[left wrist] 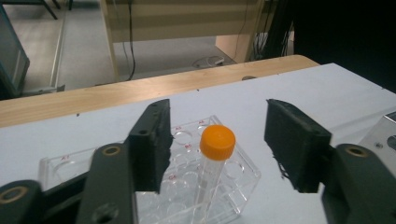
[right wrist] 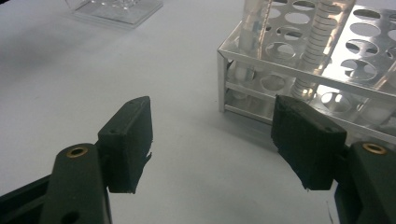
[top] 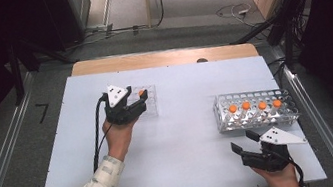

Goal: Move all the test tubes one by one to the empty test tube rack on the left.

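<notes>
Desk (top: 177, 142) in the high view carries a clear well plate (top: 148, 101) under the left gripper (top: 136, 103) and a metal tube rack (top: 255, 109) beyond the right gripper (top: 245, 140). In the left gripper view, jaws stand released, apart from the orange-capped tube (left wrist: 215, 156) upright in the plate. In the right gripper view, jaws gape empty near the rack.

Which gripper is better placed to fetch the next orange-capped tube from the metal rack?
Right. The right gripper sits open just in front of the metal rack; the left gripper is across the table at the clear plate.
</notes>
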Motion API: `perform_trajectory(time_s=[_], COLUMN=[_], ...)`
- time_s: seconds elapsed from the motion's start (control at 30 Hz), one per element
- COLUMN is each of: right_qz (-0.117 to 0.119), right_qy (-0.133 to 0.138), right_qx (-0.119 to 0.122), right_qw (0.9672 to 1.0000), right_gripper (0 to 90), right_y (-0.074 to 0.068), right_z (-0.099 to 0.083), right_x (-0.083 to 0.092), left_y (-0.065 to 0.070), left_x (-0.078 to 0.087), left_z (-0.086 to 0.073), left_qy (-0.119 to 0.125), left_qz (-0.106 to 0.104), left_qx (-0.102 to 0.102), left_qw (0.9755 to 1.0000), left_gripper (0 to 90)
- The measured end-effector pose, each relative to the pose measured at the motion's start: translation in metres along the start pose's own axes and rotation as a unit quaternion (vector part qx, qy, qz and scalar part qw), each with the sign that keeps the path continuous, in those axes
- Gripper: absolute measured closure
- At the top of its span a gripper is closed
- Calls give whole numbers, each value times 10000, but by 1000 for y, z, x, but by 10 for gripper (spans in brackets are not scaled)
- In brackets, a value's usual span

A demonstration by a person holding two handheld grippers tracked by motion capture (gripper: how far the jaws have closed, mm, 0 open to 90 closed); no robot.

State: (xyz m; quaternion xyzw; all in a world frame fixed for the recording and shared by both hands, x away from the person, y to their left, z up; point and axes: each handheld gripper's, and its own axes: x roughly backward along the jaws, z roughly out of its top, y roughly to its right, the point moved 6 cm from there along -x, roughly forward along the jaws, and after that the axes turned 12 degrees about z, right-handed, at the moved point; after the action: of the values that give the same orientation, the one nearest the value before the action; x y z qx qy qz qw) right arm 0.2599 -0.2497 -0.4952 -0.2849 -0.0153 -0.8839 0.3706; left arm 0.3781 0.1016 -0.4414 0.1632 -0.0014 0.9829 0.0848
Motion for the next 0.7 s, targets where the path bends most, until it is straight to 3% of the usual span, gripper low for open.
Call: perform_trajectory(time_s=[0.2,0.7], right_qz=[-137,-689], right_qy=[22,213], right_qx=[-20,-200], right_qw=[9999,9972], right_gripper=[279,282], right_y=[7,34], right_z=[0,0], right_x=[2,18], left_y=[-4,-11], left_x=[21,54], left_z=[-8,-56], left_qy=[32,-170], left_qz=[12,-59], left_qx=[170,13], left_qw=[9998,9998], left_gripper=[208,158])
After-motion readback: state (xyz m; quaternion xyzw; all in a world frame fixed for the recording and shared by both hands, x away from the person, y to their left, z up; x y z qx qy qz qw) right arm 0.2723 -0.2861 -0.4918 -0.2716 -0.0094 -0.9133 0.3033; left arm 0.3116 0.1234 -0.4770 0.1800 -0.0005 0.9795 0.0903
